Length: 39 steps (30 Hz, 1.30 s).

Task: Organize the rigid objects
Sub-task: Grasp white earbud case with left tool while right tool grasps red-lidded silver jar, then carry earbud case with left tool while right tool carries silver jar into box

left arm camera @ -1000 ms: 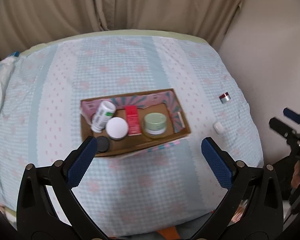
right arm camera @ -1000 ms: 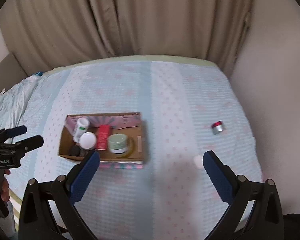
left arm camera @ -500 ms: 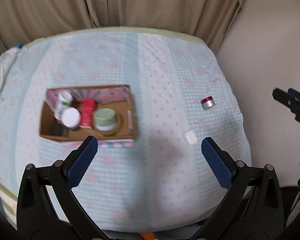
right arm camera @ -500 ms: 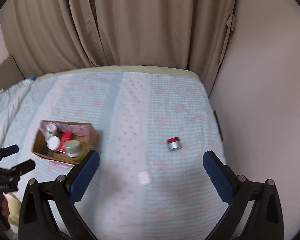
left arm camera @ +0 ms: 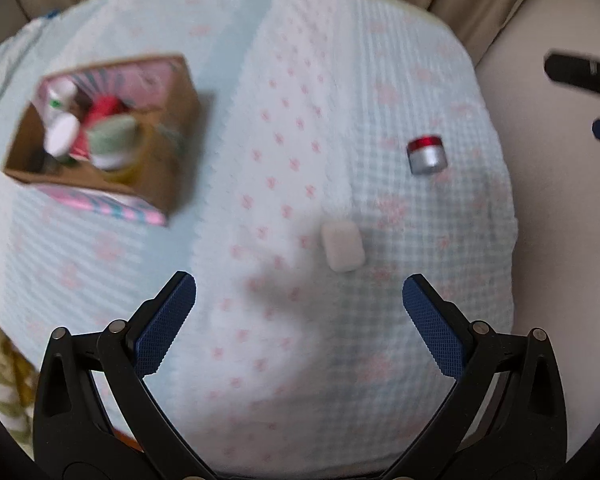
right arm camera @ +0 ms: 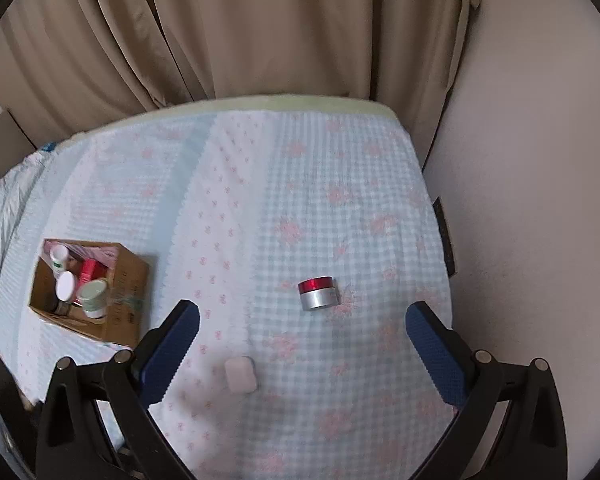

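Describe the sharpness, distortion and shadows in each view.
Left wrist view: the cardboard box is smeared by blur, the white case softer, the left gripper crisp; a faint shadow lies beside the case. Right wrist view: sharper overall, the red-lidded jar clear; fisheye bends the bedspread edge and darkens the corners.

Beige curtains (right arm camera: 260,28) behind quilted bed (right arm camera: 260,184)
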Available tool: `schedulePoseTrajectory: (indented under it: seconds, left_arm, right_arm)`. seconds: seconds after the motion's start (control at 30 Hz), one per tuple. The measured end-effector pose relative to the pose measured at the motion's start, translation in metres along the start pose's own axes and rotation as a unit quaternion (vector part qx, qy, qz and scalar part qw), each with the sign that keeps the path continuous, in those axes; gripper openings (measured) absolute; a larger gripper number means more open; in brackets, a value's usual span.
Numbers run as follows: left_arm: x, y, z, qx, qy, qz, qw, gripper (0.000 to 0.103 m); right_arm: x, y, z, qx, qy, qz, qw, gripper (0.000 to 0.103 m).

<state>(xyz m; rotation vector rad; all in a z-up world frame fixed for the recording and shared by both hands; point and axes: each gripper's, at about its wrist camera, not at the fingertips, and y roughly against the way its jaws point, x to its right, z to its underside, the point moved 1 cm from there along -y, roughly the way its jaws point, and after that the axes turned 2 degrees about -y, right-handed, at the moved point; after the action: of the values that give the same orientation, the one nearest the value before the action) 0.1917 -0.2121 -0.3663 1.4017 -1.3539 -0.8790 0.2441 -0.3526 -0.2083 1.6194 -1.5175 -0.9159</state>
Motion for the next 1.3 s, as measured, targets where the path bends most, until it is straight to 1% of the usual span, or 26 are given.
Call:
schedulePoseTrajectory:
  seconds: [0.1,0.23,0.27,0.33,0.37,0.43,0.47,0.5,0.53,0.6,0.67,0.7,0.73,0.77,0.83,0.87,0.9,0.93,0.97,1.0,1.17,1.3]
  left_arm:
    - [0.015,-0.042,0.005,-0.006,0.015,-0.002,0.9999,0.101]
    - [0.026,-0.089,0.008,-0.001,0.036,-0.003,0.9994,0.099]
    - [0.028,-0.099,0.009,-0.001,0.039,-0.005,0.9992,0.098]
    - [0.031,-0.118,0.011,-0.004,0.046,-0.009,0.9989,0.094]
    - [0.031,-0.125,0.012,-0.006,0.049,-0.011,0.9987,0.094]
    - [0.032,-0.142,0.015,-0.011,0.057,-0.015,0.9982,0.092]
    - [0.033,-0.147,0.016,-0.014,0.058,-0.017,0.9981,0.09]
    - [0.034,-0.153,0.018,-0.017,0.059,-0.019,0.998,0.084]
    - [0.036,-0.158,0.019,-0.019,0.056,-0.026,0.9979,0.083]
    - [0.041,-0.16,0.018,-0.013,0.046,-0.038,0.9981,0.083]
    - [0.048,-0.161,0.016,-0.016,0.033,-0.046,0.9983,0.079]
    - [0.051,-0.161,0.015,-0.017,0.026,-0.048,0.9983,0.075]
    - [0.054,-0.161,0.014,-0.018,0.021,-0.048,0.9984,0.072]
    - [0.056,-0.161,0.013,-0.021,0.016,-0.048,0.9985,0.067]
    - [0.062,-0.161,0.007,-0.025,0.009,-0.041,0.9988,0.053]
    - [0.063,-0.162,0.005,-0.029,0.006,-0.037,0.9989,0.05]
    - [0.063,-0.161,0.004,-0.031,0.006,-0.035,0.9989,0.044]
    - [0.062,-0.161,0.002,-0.033,0.011,-0.03,0.9989,0.042]
    - [0.061,-0.161,0.0,-0.037,0.016,-0.024,0.9989,0.042]
    - [0.058,-0.161,-0.001,-0.039,0.022,-0.017,0.9989,0.042]
    - [0.048,-0.154,-0.007,-0.03,0.024,-0.001,0.9993,0.042]
    - [0.034,-0.141,-0.011,-0.008,0.024,0.001,0.9997,0.042]
  right_arm:
    - [0.006,-0.037,0.002,-0.021,0.011,0.003,1.0,0.103]
    - [0.013,-0.087,0.007,-0.045,0.026,0.005,0.999,0.103]
    - [0.015,-0.1,0.009,-0.051,0.029,0.006,0.998,0.103]
    - [0.02,-0.129,0.011,-0.061,0.029,0.001,0.998,0.102]
    - [0.022,-0.14,0.013,-0.065,0.03,-0.001,0.997,0.097]
    - [0.026,-0.166,0.015,-0.077,0.038,-0.003,0.996,0.094]
    - [0.028,-0.174,0.016,-0.082,0.041,-0.003,0.996,0.093]
    - [0.03,-0.186,0.017,-0.088,0.046,-0.003,0.995,0.093]
    - [0.031,-0.194,0.017,-0.093,0.048,-0.003,0.995,0.093]
    - [0.034,-0.213,0.02,-0.104,0.05,-0.007,0.993,0.093]
    - [0.037,-0.226,0.022,-0.113,0.052,-0.008,0.992,0.093]
    - [0.038,-0.232,0.022,-0.118,0.052,-0.009,0.992,0.092]
    - [0.038,-0.238,0.023,-0.122,0.052,-0.01,0.991,0.09]
    - [0.038,-0.244,0.024,-0.128,0.051,-0.014,0.99,0.086]
    - [0.037,-0.252,0.025,-0.137,0.049,-0.02,0.989,0.081]
    - [0.035,-0.256,0.026,-0.14,0.05,-0.02,0.989,0.076]
    - [0.033,-0.26,0.027,-0.144,0.052,-0.02,0.988,0.073]
    - [0.032,-0.263,0.027,-0.148,0.056,-0.018,0.987,0.067]
    - [0.03,-0.266,0.027,-0.15,0.062,-0.013,0.987,0.056]
    - [0.029,-0.268,0.027,-0.152,0.067,-0.008,0.986,0.051]
    - [0.026,-0.267,0.026,-0.152,0.065,-0.001,0.986,0.05]
    - [0.026,-0.261,0.026,-0.144,0.046,-0.001,0.988,0.05]
